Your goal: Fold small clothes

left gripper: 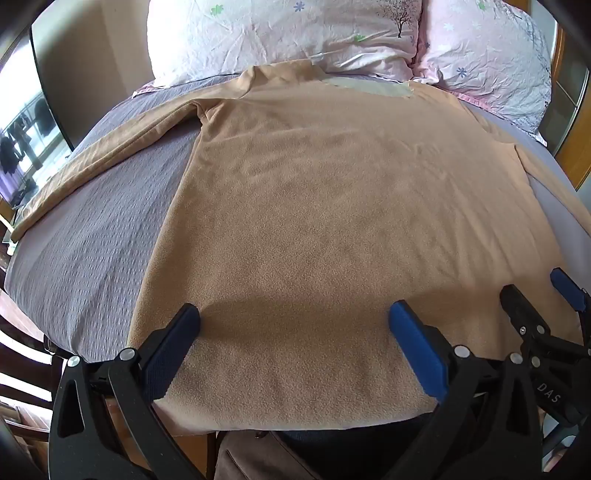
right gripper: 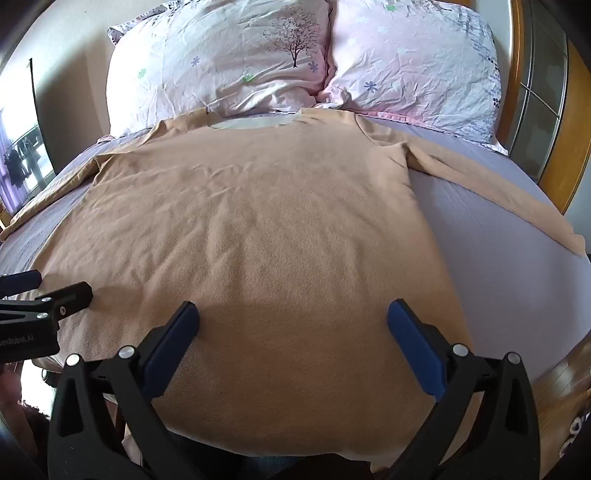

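While the tan long-sleeved shirt (left gripper: 332, 206) is lying flat on the bed (left gripper: 92, 236), collar toward the pillows (left gripper: 280, 33) and both sleeves spread wide, the left claw (left gripper: 293, 321) and right claw (right gripper: 293, 321) are hovering released over its hem, gripping nothing. A good start, I judge, is pinching one sleeve near the shoulder seam and carrying it across the body without dragging the fleece. The hem's near edge is dipping behind the claws, and the sleeve cuffs are running off into the fisheye rim.
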